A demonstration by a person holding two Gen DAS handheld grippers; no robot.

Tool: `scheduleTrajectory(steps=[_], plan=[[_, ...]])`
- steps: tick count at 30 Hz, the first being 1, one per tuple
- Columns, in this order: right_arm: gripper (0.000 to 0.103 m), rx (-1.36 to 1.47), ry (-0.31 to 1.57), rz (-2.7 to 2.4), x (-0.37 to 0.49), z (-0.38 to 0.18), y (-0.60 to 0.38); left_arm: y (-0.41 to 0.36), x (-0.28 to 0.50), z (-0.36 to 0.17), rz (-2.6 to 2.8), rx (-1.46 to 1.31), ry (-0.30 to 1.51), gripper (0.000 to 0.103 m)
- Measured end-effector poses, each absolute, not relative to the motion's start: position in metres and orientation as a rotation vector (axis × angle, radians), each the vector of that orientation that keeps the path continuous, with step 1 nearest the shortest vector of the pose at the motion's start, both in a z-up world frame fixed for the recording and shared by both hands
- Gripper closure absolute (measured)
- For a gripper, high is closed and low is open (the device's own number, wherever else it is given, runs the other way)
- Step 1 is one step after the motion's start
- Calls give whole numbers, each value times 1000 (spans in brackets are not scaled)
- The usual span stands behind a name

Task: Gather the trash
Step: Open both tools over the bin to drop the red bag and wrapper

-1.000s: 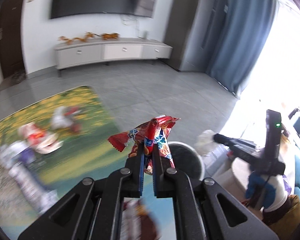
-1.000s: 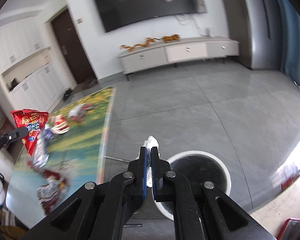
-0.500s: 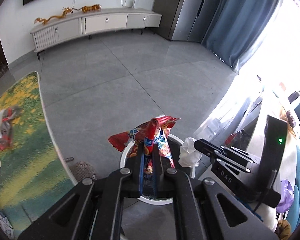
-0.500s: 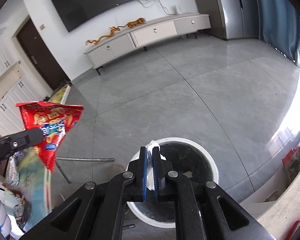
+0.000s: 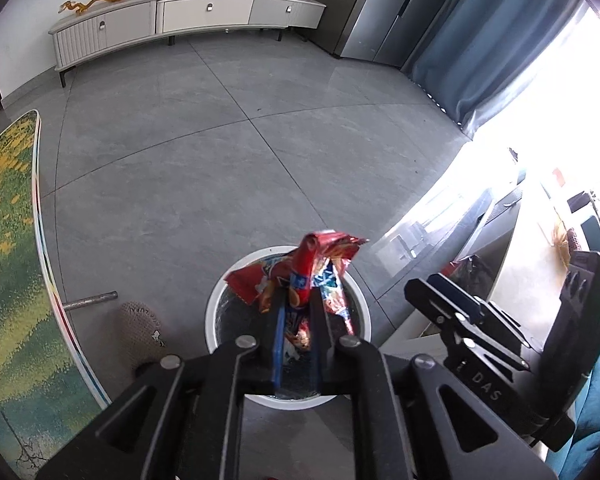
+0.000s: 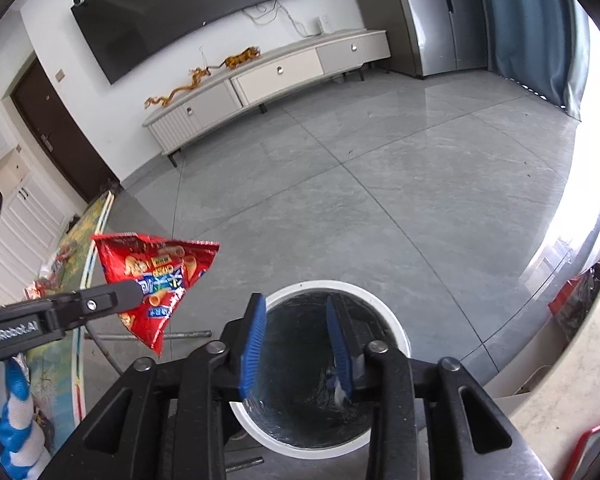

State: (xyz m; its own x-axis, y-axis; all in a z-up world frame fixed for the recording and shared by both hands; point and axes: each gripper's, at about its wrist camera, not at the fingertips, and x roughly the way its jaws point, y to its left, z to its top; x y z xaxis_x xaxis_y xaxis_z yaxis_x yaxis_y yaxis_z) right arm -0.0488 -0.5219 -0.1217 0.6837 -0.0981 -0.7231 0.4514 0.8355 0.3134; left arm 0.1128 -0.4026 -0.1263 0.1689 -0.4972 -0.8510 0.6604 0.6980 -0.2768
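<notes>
My left gripper [image 5: 298, 304] is shut on a red snack wrapper [image 5: 314, 264] and holds it right above the round white trash bin [image 5: 216, 316] on the floor. In the right wrist view the wrapper [image 6: 156, 276] hangs from the left gripper's tip at the left. My right gripper [image 6: 296, 340] is open and empty, directly over the bin [image 6: 396, 332], whose dark inside shows between its blue pads [image 6: 254, 344]. The right gripper [image 5: 464, 312] also shows at the right of the left wrist view.
A table with a green and yellow cloth [image 5: 8, 280] stands left of the bin, with more wrappers [image 6: 48, 276] on it. A foot in a knitted slipper [image 5: 140, 328] is beside the bin. A sofa edge [image 5: 596, 412] lies at the right. Grey tiled floor stretches ahead.
My right gripper has opened and the white crumpled paper it held is gone from it. My left gripper has moved with the wrapper from beside the table to over the bin.
</notes>
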Motion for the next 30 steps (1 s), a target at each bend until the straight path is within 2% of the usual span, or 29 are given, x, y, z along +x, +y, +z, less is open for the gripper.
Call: scheduleTrajectory(steps=[1, 3, 11, 30], plan=[[68, 505, 749, -326, -52, -118, -522, -402, 114, -125, -831, 166, 1129, 65], [67, 508, 728, -327, -58, -110, -520, -398, 114, -122, -831, 150, 1112, 55], [64, 487, 669, -340, -73, -81, -511, -381, 105, -102, -846, 130, 1080, 55], [50, 358, 461, -226, -86, 26, -433, -248, 50, 26, -807, 71, 689, 55]])
